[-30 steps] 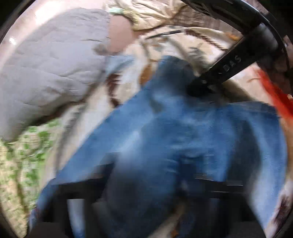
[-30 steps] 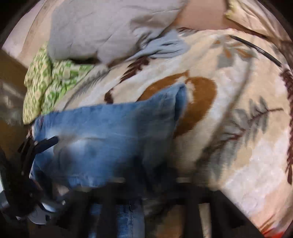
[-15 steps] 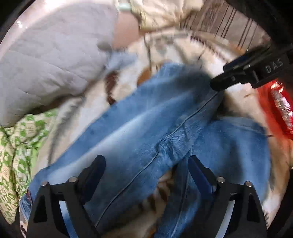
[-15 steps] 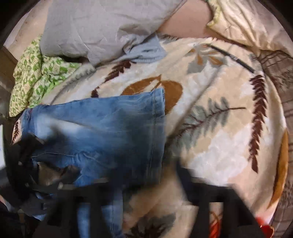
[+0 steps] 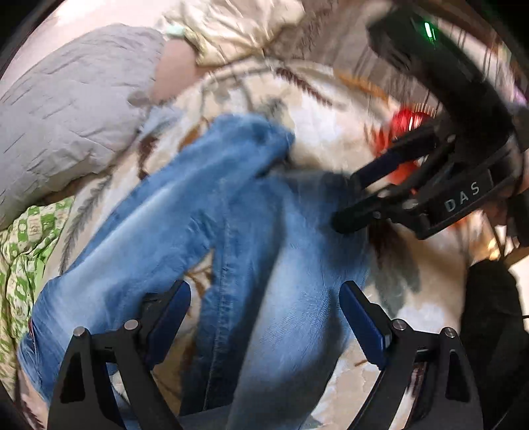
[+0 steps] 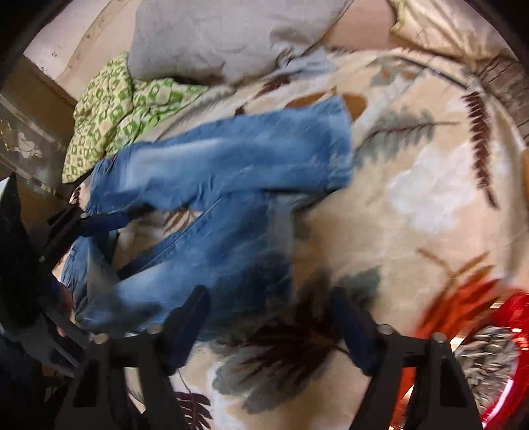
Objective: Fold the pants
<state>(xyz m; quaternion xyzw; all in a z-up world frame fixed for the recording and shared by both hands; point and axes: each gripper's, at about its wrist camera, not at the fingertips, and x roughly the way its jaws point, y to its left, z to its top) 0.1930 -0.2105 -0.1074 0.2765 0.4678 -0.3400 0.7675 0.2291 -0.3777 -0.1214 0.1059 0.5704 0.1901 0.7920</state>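
Blue jeans point(image 5: 211, 231) lie spread on a leaf-patterned blanket point(image 6: 413, 198), the two legs forming a V; they also show in the right wrist view point(image 6: 231, 185). My left gripper point(image 5: 264, 307) is open and empty just above one leg. My right gripper point(image 6: 269, 311) is open and empty over the blanket beside the end of the nearer leg. The right gripper also shows in the left wrist view point(image 5: 370, 185), open, near the leg end. The left gripper shows at the left edge of the right wrist view point(image 6: 99, 220).
A grey pillow point(image 5: 66, 109) and a green patterned cloth point(image 6: 122, 112) lie at the far left of the bed. A cream quilt point(image 5: 238, 29) lies at the back. A red shiny object point(image 6: 496, 347) sits at the right.
Both grippers have let go of the jeans and opened. The legs now lie flat in a V. The right gripper has drawn back toward the nearer leg's end.
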